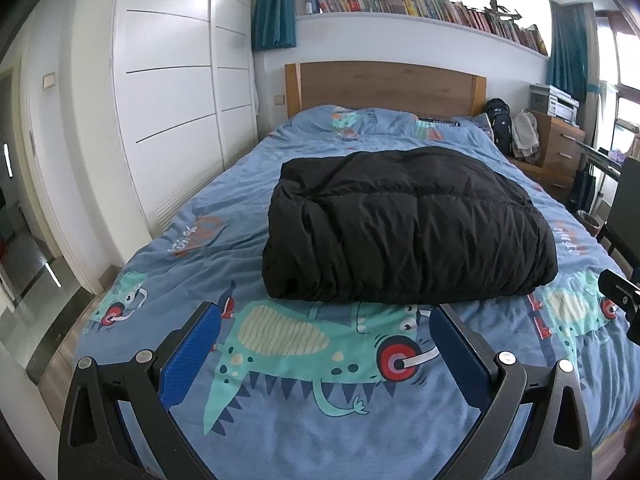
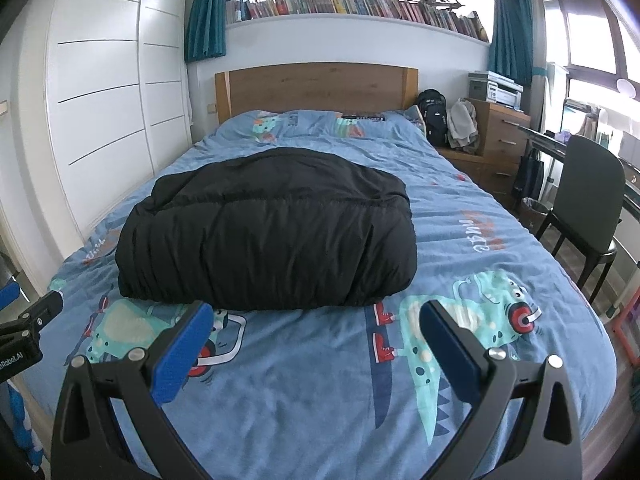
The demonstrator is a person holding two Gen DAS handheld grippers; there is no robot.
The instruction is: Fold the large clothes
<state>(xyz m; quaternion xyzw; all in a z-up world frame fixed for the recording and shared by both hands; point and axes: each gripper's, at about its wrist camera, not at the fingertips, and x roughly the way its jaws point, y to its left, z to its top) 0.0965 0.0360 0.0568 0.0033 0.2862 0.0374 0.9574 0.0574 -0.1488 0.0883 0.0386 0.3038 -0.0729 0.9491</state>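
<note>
A black puffy jacket (image 1: 408, 224) lies folded into a thick rectangular bundle on the middle of the bed; in the right wrist view the jacket (image 2: 268, 236) sits left of centre. My left gripper (image 1: 326, 316) hovers open over the blue dinosaur-print cover (image 1: 288, 392), just short of the bundle's near edge, with nothing between its blue pads. My right gripper (image 2: 316, 314) is also open and empty, a little before the bundle's near right corner. Part of the other gripper shows at the right edge of the left view and the left edge of the right view.
White wardrobe doors (image 1: 168, 80) run along the bed's left side. A wooden headboard (image 2: 316, 86) stands at the far end under a shelf of books (image 2: 360, 4). To the right are a wooden dresser (image 2: 502, 136), a backpack (image 2: 434, 116) and a dark chair (image 2: 588, 208).
</note>
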